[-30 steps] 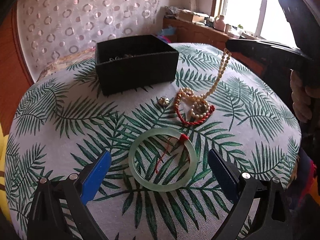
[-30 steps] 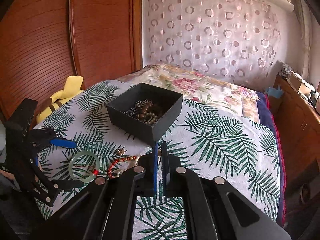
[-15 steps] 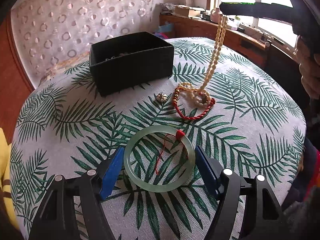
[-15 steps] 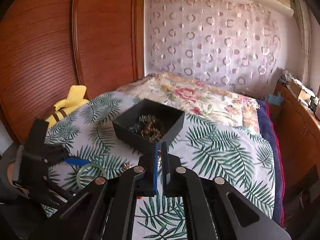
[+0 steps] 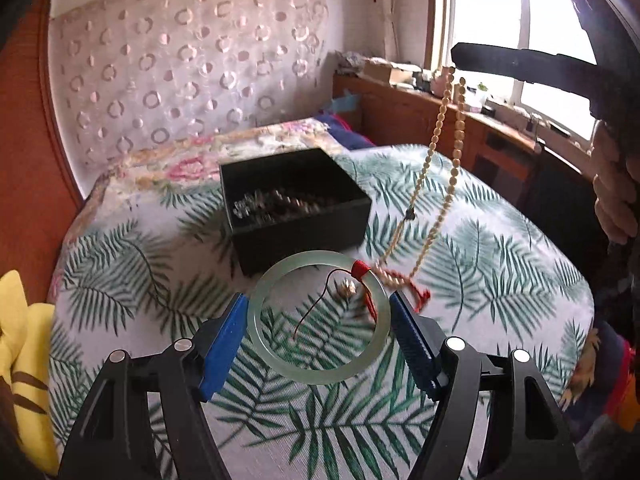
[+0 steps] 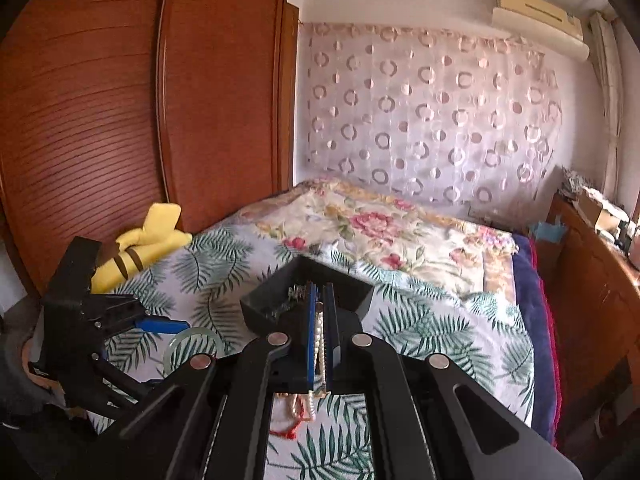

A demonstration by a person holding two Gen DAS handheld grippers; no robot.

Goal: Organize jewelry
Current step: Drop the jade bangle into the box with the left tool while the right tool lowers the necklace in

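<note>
The left gripper (image 5: 318, 334) has its blue pads (image 5: 222, 346) set against opposite sides of the pale green jade bangle (image 5: 320, 372), holding it by its outer rim clear of the leaf-print cloth (image 5: 500, 280); a red knot and thin red cord (image 5: 360, 270) hang from the ring. Gripping across the widest part of the ring suits a hard, smooth hoop that would likely slip if pinched at one edge. The right gripper (image 6: 319, 340) is closed tight on a cream bead necklace (image 5: 438, 196), whose two strands drop from the jaws in the left wrist view down to a red corded loop (image 5: 416, 290) just off or brushing the cloth; I cannot tell which. Hoisting the strand from its top looks meant to let it hang straight and free of tangles before it is lowered. Behind both pieces stands the open black box (image 5: 296, 208), already holding a heap of dark beads and chain, the likely destination for bangle and necklace. A small metal trinket (image 5: 347, 288) shows on the cloth through the bangle. Further out are a floral bedspread (image 6: 360, 224), a yellow plush toy (image 6: 140, 244), wooden wardrobe doors (image 6: 120, 120) and a circle-pattern curtain (image 6: 420, 120). No brand, label or writing can be read anywhere.
</note>
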